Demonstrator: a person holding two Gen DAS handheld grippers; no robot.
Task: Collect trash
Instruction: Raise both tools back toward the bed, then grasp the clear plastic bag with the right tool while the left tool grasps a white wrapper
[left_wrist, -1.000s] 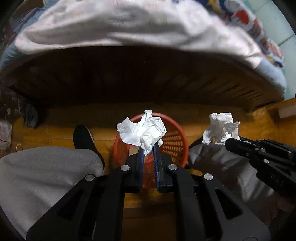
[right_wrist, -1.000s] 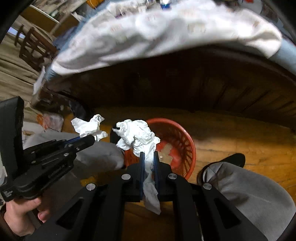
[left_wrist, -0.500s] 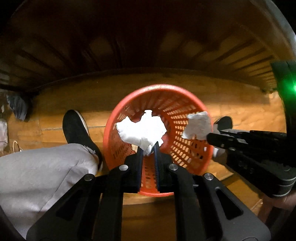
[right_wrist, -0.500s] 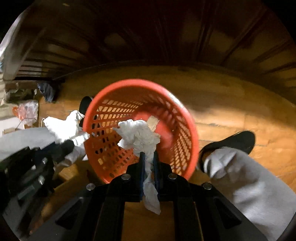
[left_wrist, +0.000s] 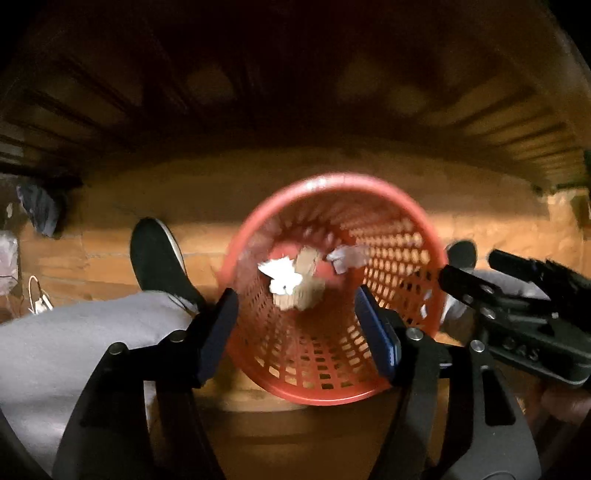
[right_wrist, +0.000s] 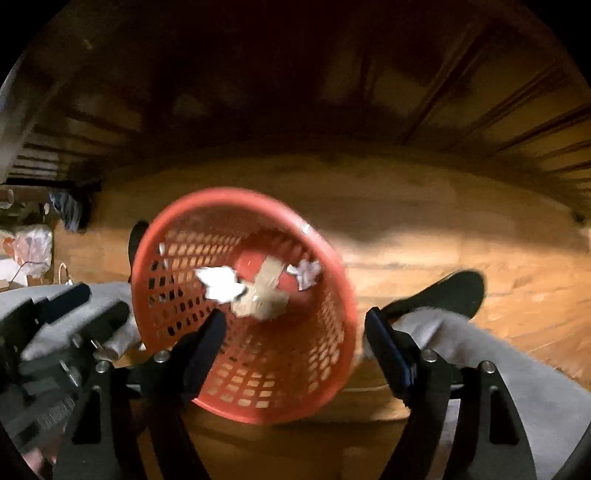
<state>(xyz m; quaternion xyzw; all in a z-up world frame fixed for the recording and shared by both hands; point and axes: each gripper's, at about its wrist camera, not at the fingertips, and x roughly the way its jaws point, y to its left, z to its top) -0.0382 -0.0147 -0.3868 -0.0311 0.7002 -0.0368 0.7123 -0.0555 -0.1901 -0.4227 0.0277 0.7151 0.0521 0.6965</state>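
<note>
A red mesh basket (left_wrist: 399, 258) stands on the wooden floor right below both grippers. Two crumpled white tissues lie loose in its bottom: a bright one (left_wrist: 282, 277) and a greyer one (left_wrist: 347, 256), on either side of a brown tape patch. My left gripper (left_wrist: 295, 295) points down over the basket, its jaws opening wide with nothing between the pads. In the right wrist view the basket (right_wrist: 236, 194) holds the same bright tissue (right_wrist: 219, 282) and greyer tissue (right_wrist: 306, 273). My right gripper (right_wrist: 295, 315) hangs above them, jaws opening and empty.
The person's black shoes (left_wrist: 155, 254) (right_wrist: 454, 291) and grey trouser legs (left_wrist: 74, 332) flank the basket. A dark wooden bed frame (left_wrist: 295, 92) overhangs the far side. A dark cloth (right_wrist: 68, 208) and a plastic bag (right_wrist: 33, 247) lie at the far left.
Both grippers sank from bed height to just over the basket, each shut on a tissue. Both have since spread their jaws, and the two tissues have dropped into the basket.
</note>
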